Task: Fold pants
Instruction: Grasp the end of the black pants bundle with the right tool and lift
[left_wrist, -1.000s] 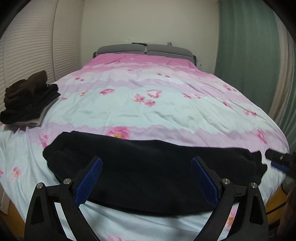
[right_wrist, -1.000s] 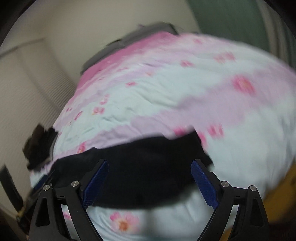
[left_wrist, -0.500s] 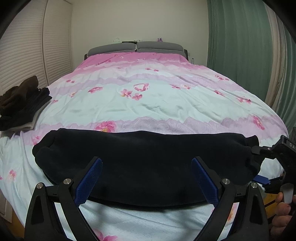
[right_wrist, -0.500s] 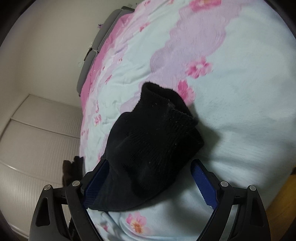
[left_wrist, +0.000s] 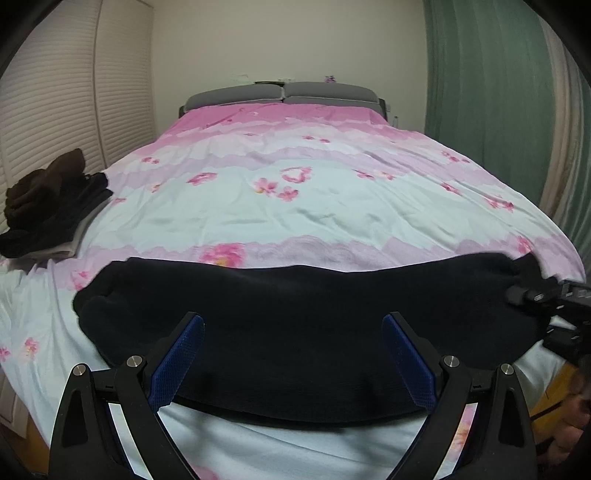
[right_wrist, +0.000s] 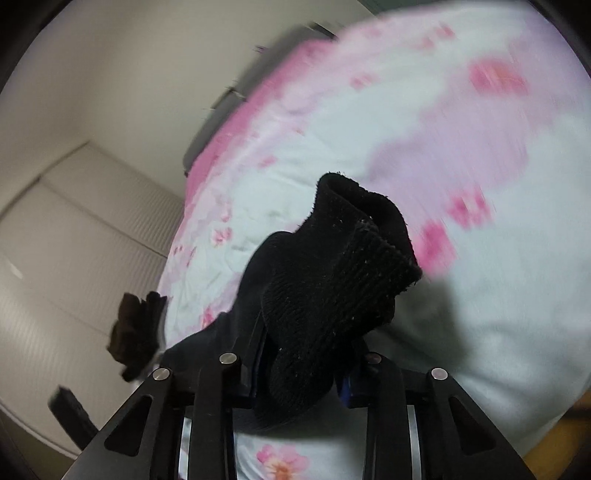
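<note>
Pinching the ribbed cuff end of the black pants (right_wrist: 332, 288), the right gripper (right_wrist: 299, 373) has its two fingers pressed together on the cloth, and the cuff stands up in a bunch above them. In the left wrist view this gripper (left_wrist: 546, 299) shows at the right edge, touching the right end of the garment. The left gripper (left_wrist: 293, 354) has its fingers spread wide, with the blue pads (left_wrist: 177, 365) on each side and nothing between them; it hangs over the near middle of the pants. I cannot tell if it touches the cloth.

The black pants (left_wrist: 295, 332) lie as a long band across the near edge of the bed, from left to right, on a bedcover (left_wrist: 314, 206) with pink flowers and pale bands. A pile of dark clothes (left_wrist: 48, 206) sits at the left side of the bed, well apart from the pants. A grey headboard (left_wrist: 284, 92) is at the far end, white slatted doors (left_wrist: 55, 110) at the left and a green curtain (left_wrist: 487, 92) at the right. The right wrist view is partly blurred.
</note>
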